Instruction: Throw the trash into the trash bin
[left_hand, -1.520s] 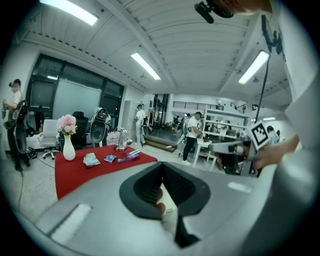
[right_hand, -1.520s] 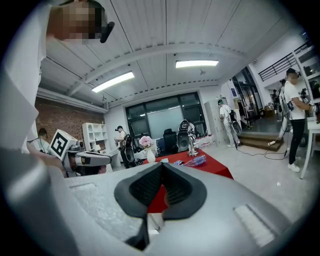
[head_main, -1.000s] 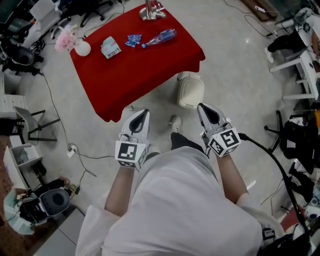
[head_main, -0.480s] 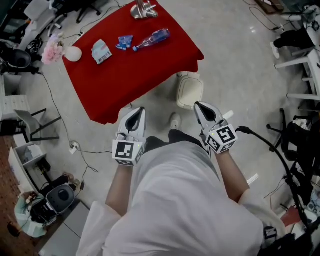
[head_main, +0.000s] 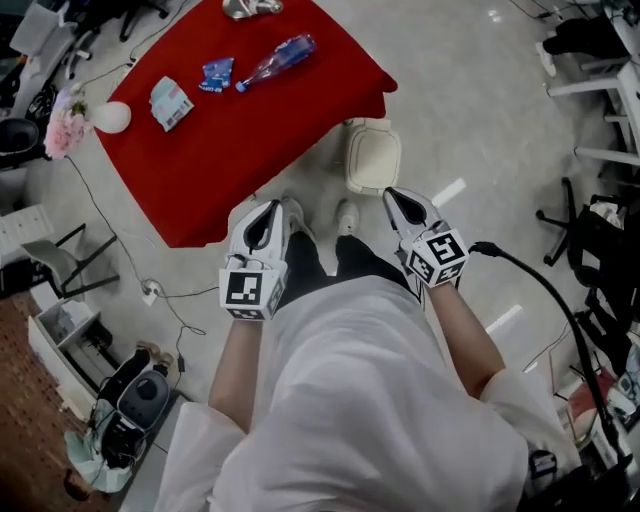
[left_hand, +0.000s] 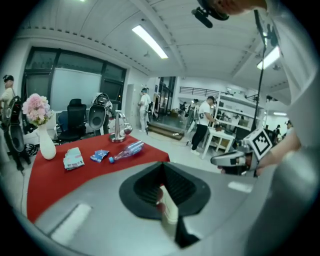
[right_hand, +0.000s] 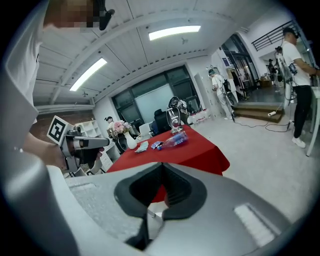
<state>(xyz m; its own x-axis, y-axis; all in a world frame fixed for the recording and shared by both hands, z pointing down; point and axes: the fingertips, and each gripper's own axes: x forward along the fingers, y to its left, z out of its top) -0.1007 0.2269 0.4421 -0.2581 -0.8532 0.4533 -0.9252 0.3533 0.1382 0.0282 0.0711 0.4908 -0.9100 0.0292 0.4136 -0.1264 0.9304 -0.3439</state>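
A clear plastic bottle (head_main: 272, 60), a blue wrapper (head_main: 216, 72) and a pale packet (head_main: 170, 102) lie on the red table (head_main: 230, 150) at the head view's top left. The cream trash bin (head_main: 373, 157) stands on the floor at the table's near right corner. My left gripper (head_main: 268, 212) and right gripper (head_main: 397, 197) are held close to my body, short of the table, both shut and empty. In the left gripper view the bottle (left_hand: 127, 149) lies beyond the jaws; the right gripper view shows the bottle (right_hand: 176, 141) too.
A white vase with pink flowers (head_main: 105, 117) stands at the table's far left corner and a metal stand (head_main: 250, 8) at its back. Cables, chairs and a black hose (head_main: 540, 290) lie around on the floor. People stand far off in the room.
Both grippers have sunk and stayed shut. The table and the bin have slid up and left in the head view, and my feet now show between the grippers.
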